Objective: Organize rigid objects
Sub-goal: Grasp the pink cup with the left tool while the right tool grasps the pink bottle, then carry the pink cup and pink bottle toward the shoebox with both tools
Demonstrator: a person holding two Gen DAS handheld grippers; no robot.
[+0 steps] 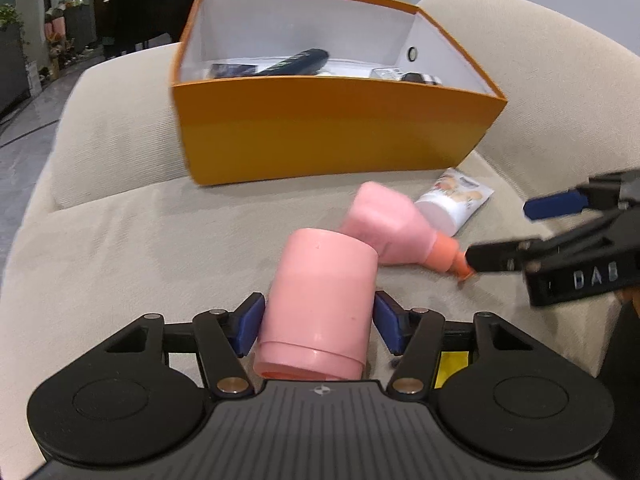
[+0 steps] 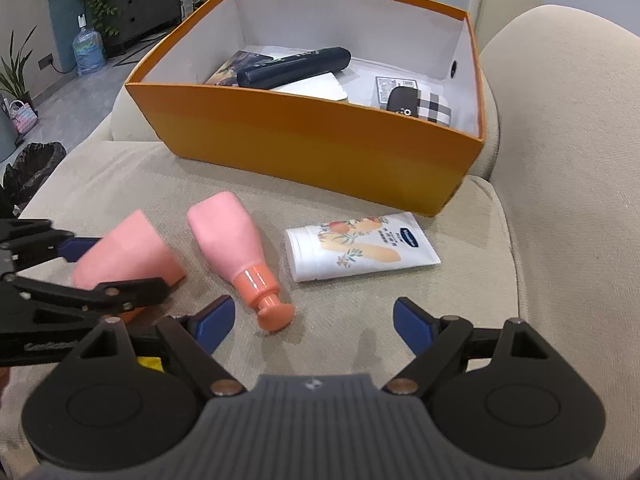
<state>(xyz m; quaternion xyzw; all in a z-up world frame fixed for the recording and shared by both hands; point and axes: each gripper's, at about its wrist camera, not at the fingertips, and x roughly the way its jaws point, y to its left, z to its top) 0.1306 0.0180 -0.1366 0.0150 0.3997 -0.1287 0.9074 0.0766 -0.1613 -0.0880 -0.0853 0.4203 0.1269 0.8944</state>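
A pink cylindrical container (image 1: pixel 324 304) lies on the beige sofa seat between the fingers of my left gripper (image 1: pixel 320 320), which is shut on it; it also shows in the right wrist view (image 2: pixel 128 256). A pink bottle with an orange cap (image 2: pixel 240 248) lies beside it, seen too in the left wrist view (image 1: pixel 392 228). A white tube with a fruit print (image 2: pixel 360 246) lies to its right. My right gripper (image 2: pixel 314 324) is open and empty, just in front of the bottle's cap. An orange box (image 2: pixel 312 148) stands behind on the sofa.
The box holds a dark cylinder (image 2: pixel 296 66), a card, a checked pouch (image 2: pixel 420 106) and other small items. The sofa backrest (image 2: pixel 560 160) rises at the right. A dark bag (image 2: pixel 32 164) and floor lie off the sofa's left edge.
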